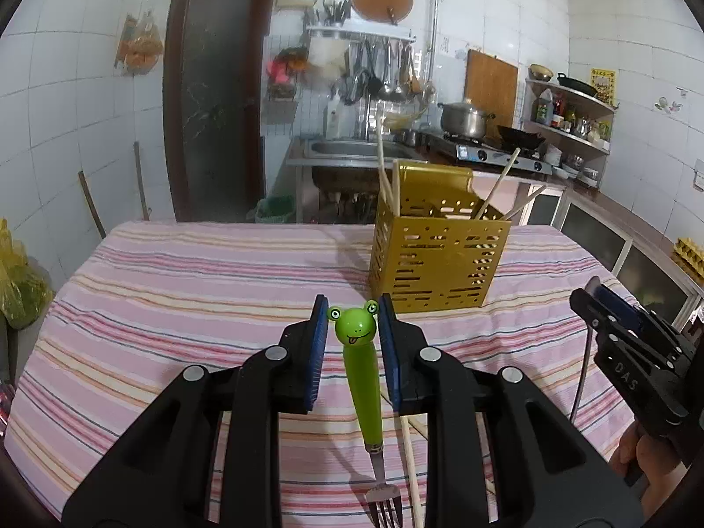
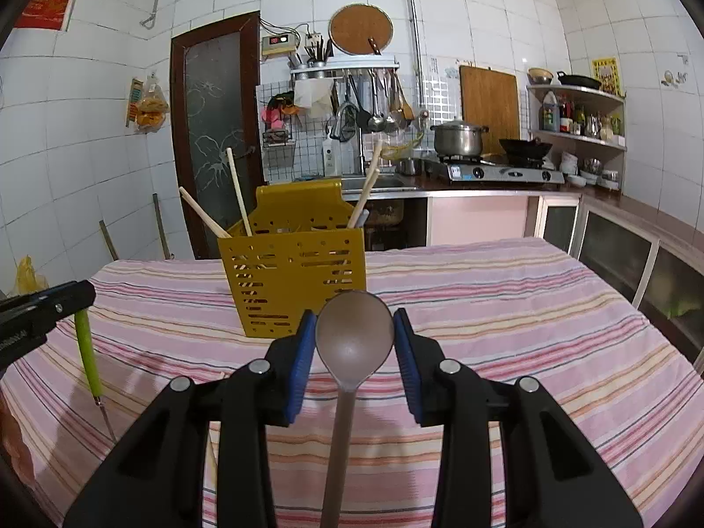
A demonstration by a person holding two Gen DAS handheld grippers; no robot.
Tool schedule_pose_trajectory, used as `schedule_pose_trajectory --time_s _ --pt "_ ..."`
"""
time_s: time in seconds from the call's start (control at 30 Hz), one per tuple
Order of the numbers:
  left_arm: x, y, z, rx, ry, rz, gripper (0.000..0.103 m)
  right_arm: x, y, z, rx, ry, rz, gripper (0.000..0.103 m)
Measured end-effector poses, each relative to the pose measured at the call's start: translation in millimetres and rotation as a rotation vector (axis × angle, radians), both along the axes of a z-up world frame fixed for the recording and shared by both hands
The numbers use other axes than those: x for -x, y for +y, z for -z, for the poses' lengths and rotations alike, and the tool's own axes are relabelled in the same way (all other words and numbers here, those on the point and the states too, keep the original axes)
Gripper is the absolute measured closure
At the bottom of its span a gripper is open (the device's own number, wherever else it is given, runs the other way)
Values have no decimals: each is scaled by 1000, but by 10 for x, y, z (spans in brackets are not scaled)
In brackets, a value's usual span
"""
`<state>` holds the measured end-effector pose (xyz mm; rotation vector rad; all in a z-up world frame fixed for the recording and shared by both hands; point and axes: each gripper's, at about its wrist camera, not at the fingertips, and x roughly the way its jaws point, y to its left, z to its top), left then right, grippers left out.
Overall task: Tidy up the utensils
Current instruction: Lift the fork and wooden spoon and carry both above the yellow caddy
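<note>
My left gripper is shut on the frog-shaped head of a green-handled fork. The fork hangs tines-down above the striped cloth. The right gripper is shut on the bowl of a brown spoon, whose handle runs down toward the camera. A yellow perforated utensil holder stands upright just beyond both grippers, with several chopsticks leaning in it. Each gripper shows at the edge of the other's view: the right gripper and the left gripper with the fork.
A loose chopstick lies on the pink striped tablecloth under my left gripper. Behind the table are a sink, a gas stove with a pot, and cabinets along the right. A yellow bag sits at the left.
</note>
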<state>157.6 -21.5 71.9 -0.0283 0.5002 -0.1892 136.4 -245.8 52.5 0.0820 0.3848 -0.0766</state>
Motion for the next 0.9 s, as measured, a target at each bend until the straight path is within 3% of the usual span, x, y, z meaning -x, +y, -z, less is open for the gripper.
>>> schedule_pose_trajectory --time_s 0.53,0.9 --pt "295 2 -226 -29 -119 15 81 74 -3 -92 13 -61 -20 67" --pt "338 -5 -339 -30 -141 11 81 1 -28 -203 17 -84 -26 67"
